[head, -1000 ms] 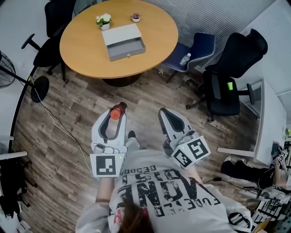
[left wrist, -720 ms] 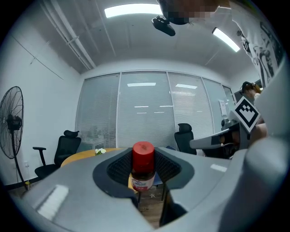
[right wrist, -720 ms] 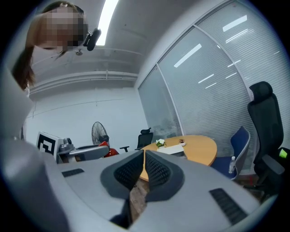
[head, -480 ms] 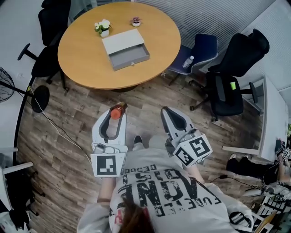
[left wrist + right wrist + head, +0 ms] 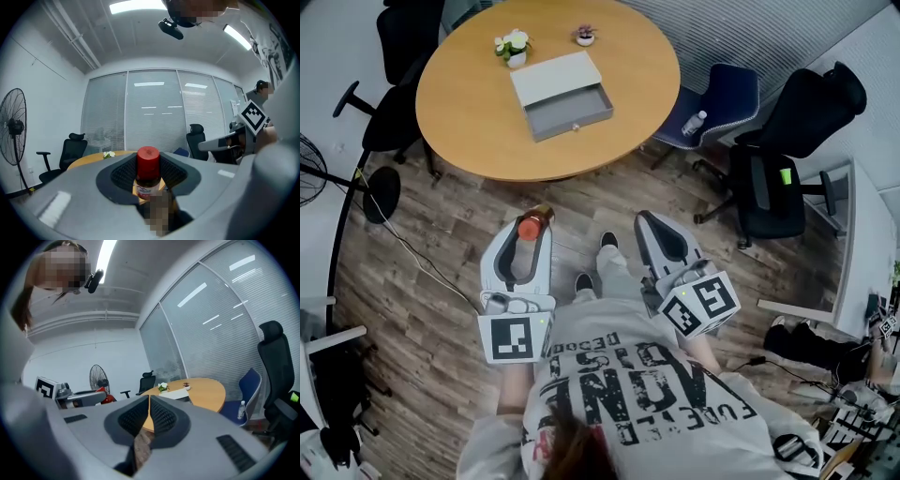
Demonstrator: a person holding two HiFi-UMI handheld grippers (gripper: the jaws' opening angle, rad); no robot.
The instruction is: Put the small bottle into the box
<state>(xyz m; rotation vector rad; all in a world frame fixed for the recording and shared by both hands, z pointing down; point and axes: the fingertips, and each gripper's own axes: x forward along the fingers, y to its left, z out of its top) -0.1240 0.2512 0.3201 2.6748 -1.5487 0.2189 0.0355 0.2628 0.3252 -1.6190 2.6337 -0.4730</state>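
Observation:
A small brown bottle with a red cap stands between the jaws of my left gripper, which is shut on it, above the wooden floor. My right gripper is beside it, shut with nothing between its pads. The box, a grey open drawer-like box, lies on the round wooden table ahead of both grippers. The left gripper with the bottle's red cap shows at the left of the right gripper view.
A small white flower pot and a tiny plant pot stand behind the box. Black office chairs, a blue chair holding a clear water bottle, a standing fan and a floor cable surround the table.
The person has stepped toward the table; it sits slightly nearer and the left gripper with the bottle shifted a little left. Both grippers' jaws stand as before.

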